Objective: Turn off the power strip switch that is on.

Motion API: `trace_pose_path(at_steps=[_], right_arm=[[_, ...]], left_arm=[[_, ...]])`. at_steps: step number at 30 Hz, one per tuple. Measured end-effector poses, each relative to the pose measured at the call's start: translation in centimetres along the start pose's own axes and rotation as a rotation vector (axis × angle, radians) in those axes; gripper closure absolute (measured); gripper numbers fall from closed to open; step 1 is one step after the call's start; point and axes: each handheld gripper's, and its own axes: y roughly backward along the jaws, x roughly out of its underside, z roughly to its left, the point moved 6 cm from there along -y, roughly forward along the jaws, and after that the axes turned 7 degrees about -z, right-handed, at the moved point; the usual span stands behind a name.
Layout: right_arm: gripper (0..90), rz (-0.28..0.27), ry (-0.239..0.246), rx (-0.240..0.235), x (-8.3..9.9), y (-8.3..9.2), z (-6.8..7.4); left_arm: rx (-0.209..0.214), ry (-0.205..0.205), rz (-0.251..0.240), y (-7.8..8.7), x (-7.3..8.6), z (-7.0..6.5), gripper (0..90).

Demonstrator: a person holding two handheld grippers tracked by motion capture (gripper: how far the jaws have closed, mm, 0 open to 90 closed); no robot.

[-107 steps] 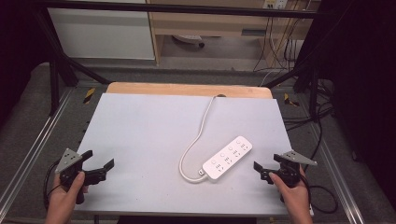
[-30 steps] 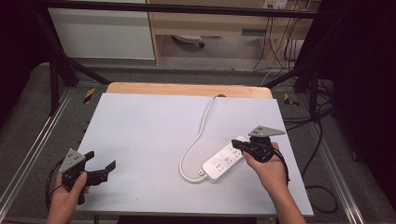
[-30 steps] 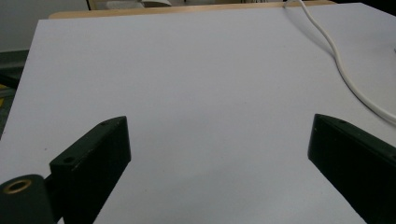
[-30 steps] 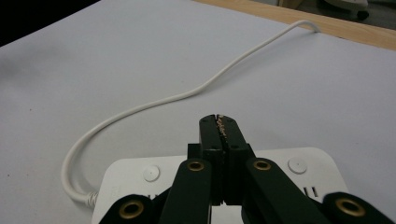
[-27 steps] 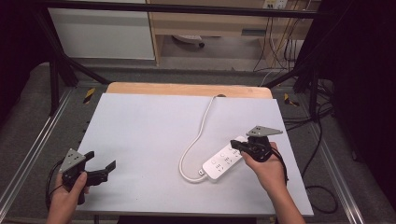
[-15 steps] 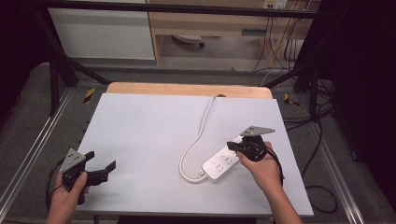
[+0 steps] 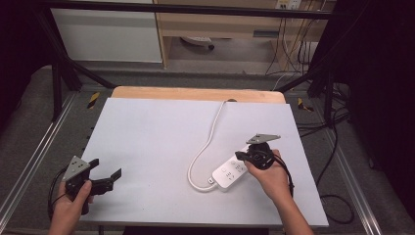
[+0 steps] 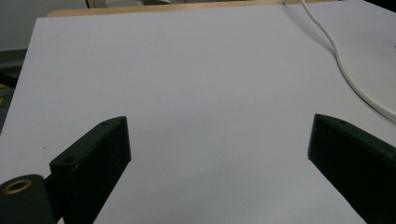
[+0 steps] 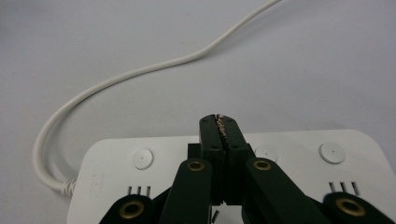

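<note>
A white power strip (image 7: 229,175) lies on the white table (image 7: 156,132) right of centre, and its white cable (image 7: 211,138) curves away to the far edge. My right gripper (image 7: 241,156) is shut with nothing between its jaws, and its tips hang over the strip's far end. In the right gripper view the closed tips (image 9: 219,119) sit above the strip (image 9: 112,170), between two of its round buttons (image 9: 142,158); contact cannot be told. My left gripper (image 7: 104,168) is held open near the table's front left corner, nothing between its jaws (image 8: 218,122).
The cable (image 8: 345,70) crosses the far right of the left gripper view. A wooden strip (image 7: 195,93) borders the table's far edge. Metal frame rails (image 7: 34,156) run along both sides, and dark cables (image 7: 337,142) lie on the floor at right.
My right gripper has moved from the table's right edge leftward and down onto the power strip's far end. The left gripper has stayed put.
</note>
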Motion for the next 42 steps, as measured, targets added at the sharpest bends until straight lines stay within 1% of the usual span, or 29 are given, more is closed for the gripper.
trace_pose_path(at_steps=[12,19,21,42], right_arm=[[90.0,0.040,0.016,-0.004,0.4,-1.0,0.4],[90.0,0.061,0.020,-0.005,0.6,-1.3,0.5],[90.0,0.070,0.021,0.000,0.6,-1.5,0.5],[90.0,0.103,0.037,0.005,0.7,-2.3,0.8]], left_arm=[[0.000,0.002,0.002,0.0,0.0,0.0,5.7],[0.001,0.003,0.002,0.0,0.0,0.0,5.7],[0.002,0.005,0.003,0.0,0.1,0.0,5.7],[0.002,0.001,0.002,0.0,0.0,0.1,5.7]])
